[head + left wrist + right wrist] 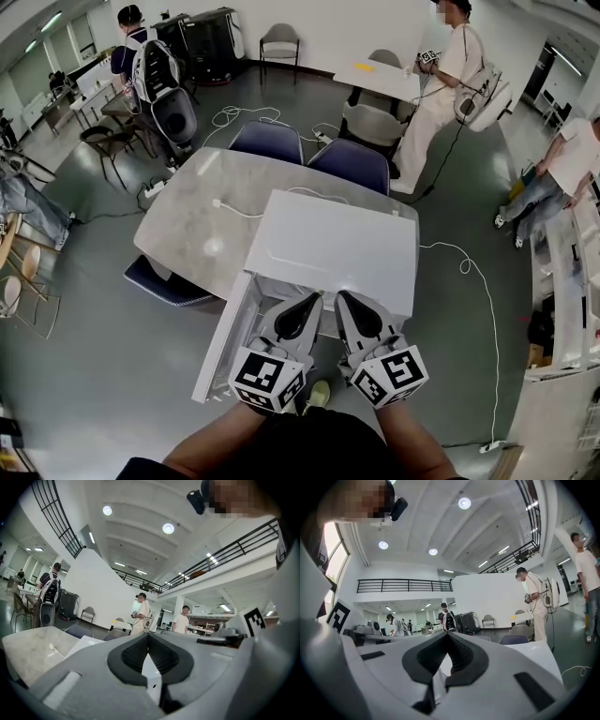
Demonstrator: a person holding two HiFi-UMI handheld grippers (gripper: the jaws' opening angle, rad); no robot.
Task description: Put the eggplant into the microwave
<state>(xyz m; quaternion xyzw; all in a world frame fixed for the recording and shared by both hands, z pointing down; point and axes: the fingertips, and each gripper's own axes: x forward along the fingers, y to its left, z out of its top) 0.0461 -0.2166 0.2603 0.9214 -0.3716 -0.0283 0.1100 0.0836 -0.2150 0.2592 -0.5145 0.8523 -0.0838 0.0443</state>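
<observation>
A white microwave (pixel 333 248) stands on the grey table (pixel 187 225), and its door (pixel 217 349) hangs open toward the lower left. No eggplant shows in any view. My left gripper (pixel 312 298) and right gripper (pixel 345 298) are held side by side in front of the microwave's opening, raised and pointing level. In the left gripper view the left gripper (pixel 148 637) has its dark pads meeting, with nothing between them. The right gripper (pixel 448 637) looks the same in its own view. Both grippers hide the inside of the microwave.
Two blue chairs (pixel 309 150) stand behind the table. A white cable (pixel 234 208) lies on the tabletop and another cable (pixel 478 281) trails over the floor at the right. People stand at the back (pixel 441 84) and at the right edge (pixel 562 169). A shelf (pixel 562 309) runs along the right.
</observation>
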